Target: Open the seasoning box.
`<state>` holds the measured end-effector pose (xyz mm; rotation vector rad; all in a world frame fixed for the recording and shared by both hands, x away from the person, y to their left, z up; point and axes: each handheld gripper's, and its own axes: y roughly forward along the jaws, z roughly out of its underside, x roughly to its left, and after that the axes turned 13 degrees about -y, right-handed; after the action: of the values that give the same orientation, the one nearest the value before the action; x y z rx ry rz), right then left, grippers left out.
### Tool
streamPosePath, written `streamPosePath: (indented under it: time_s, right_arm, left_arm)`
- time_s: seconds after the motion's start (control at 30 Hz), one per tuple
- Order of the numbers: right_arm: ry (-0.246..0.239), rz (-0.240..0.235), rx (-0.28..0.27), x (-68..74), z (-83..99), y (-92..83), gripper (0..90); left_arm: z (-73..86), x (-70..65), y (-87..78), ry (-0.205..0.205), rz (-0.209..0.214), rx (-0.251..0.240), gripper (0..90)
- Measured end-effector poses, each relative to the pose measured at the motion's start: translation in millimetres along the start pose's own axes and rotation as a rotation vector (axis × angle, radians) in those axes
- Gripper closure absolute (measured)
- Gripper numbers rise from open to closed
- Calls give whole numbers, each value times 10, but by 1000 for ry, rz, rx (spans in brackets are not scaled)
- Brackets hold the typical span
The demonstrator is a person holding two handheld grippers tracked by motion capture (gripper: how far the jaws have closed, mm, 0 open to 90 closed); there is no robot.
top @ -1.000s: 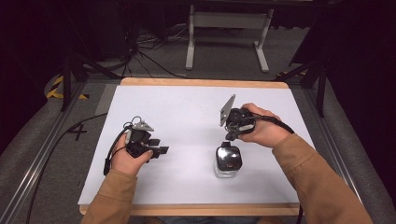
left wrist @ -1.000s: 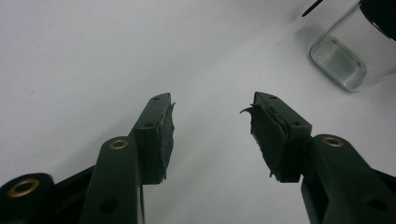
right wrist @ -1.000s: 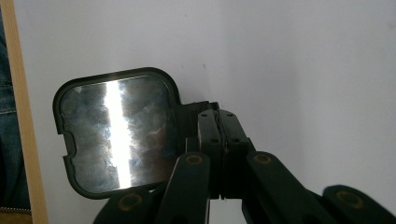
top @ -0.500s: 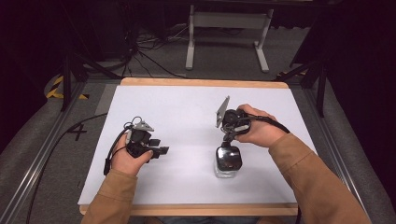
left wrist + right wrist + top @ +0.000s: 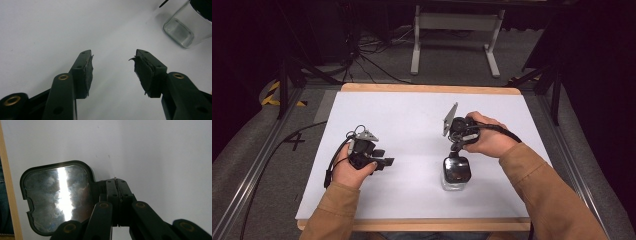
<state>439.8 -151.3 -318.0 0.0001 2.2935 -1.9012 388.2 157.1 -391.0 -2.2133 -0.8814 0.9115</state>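
A small square glass jar with a shiny, black-rimmed lid stands on the white table, right of centre. My right gripper points down at the jar, its tips at the lid's far edge. In the right gripper view its jaws are pressed together beside the lid's ribbed side; nothing shows between them. My left gripper rests low at the left, aimed right toward the jar. Its jaws stand open and empty, with the jar at the upper right.
The table's wooden front edge lies close behind the jar. Cables trail off the table's left side. A metal stand sits on the floor beyond the far edge.
The right hand has shifted slightly left and tipped its gripper down over the jar's lid. The left gripper has stayed in place.
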Motion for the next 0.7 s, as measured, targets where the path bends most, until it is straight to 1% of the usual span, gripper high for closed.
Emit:
streamPosePath:
  time_s: [0.1,0.27,0.33,0.4,0.43,0.47,0.6,0.63,0.7]
  right_arm:
    - [4,6,1,5,4,-2,900]
    - [-1,-12,-3,14,9,-20,900]
    - [-1,-10,11,28,0,-25,900]
    - [-7,-16,7,26,1,-22,900]
    - [-1,-20,6,30,0,-19,900]
    - [-1,-26,13,27,-2,-21,900]
    - [-4,-30,10,18,0,-9,900]
    - [4,-35,10,15,0,-7,900]
    - [6,-31,14,4,2,-4,900]
  left_arm:
    - [-2,-5,-1,1,-1,3,490]
    - [-1,-4,5,-3,2,2,490]
    - [-3,-4,10,3,-3,3,490]
    - [-3,-5,11,5,-1,8,490]
    - [-5,-4,14,11,0,5,490]
    - [-5,-4,14,13,-1,5,490]
    - [-5,-5,14,11,0,7,490]
    - [-5,-4,15,14,-1,6,490]
    - [-2,-12,20,6,2,8,490]
